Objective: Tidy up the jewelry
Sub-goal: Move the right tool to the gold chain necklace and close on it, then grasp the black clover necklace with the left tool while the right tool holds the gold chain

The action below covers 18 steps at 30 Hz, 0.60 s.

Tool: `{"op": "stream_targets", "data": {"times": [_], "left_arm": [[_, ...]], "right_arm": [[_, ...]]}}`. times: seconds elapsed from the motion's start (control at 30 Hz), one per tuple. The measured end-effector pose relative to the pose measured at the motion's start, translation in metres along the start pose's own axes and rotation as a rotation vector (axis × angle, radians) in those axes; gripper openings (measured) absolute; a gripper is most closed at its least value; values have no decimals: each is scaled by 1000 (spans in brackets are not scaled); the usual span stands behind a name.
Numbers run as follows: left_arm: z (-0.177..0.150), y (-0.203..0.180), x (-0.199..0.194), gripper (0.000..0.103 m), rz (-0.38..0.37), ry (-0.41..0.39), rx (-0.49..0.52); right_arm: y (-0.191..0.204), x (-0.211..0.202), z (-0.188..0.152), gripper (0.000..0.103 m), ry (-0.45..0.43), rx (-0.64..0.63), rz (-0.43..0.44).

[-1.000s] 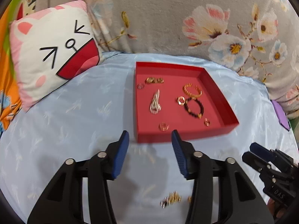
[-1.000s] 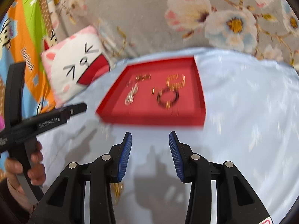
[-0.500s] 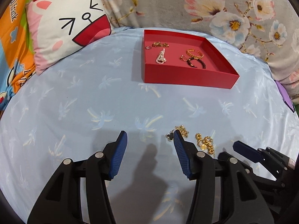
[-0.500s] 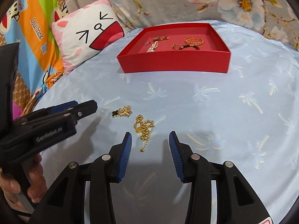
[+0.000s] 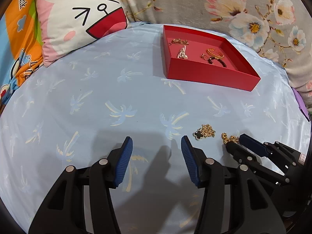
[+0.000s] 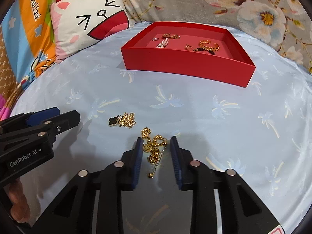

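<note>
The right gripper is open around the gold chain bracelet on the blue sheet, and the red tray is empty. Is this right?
Not quite. The right wrist view shows the red tray already holds jewelry. The rest stands: the right gripper is open around the gold chain bracelet on the blue sheet.

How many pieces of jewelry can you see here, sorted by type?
Gold chains on the bedsheet: 2 (clover-pendant chain, coin-charm chain)
Bracelets in the red tray: 2 (gold bracelet, dark beaded bracelet)
Rings: 2 (left ring, right ring)
Pearl piece: 1
Gold clip: 1
Total: 8 visible; the tray's near wall may hide more.
</note>
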<state>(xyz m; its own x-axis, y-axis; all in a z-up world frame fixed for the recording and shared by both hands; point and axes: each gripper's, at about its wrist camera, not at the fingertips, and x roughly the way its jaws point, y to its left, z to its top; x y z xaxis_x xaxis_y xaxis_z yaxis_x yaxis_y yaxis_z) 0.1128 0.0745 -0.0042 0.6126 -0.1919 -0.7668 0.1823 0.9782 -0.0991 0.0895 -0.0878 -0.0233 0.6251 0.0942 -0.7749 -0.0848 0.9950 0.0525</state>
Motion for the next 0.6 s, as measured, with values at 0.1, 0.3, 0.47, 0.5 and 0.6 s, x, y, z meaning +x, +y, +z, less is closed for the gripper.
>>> {"op": "stream_targets", "data": {"times": [0.1, 0.3, 0.47, 0.5, 0.6], "left_arm": [[1, -1, 1, 50, -6, 1, 2], [4, -10, 7, 50, -31, 13, 21], [7, -23, 15, 51, -65, 25, 44], [7, -26, 17, 52, -70, 29, 49], [8, -34, 25, 52, -86, 40, 61]], "right_arm": [[-1, 0, 0, 10, -1, -2, 13], [-6, -7, -2, 3, -18, 29, 20], [-20, -26, 1, 3, -59, 72, 23], [-23, -31, 2, 3, -69, 78, 23], [-29, -42, 5, 3, -88, 90, 23]]}}
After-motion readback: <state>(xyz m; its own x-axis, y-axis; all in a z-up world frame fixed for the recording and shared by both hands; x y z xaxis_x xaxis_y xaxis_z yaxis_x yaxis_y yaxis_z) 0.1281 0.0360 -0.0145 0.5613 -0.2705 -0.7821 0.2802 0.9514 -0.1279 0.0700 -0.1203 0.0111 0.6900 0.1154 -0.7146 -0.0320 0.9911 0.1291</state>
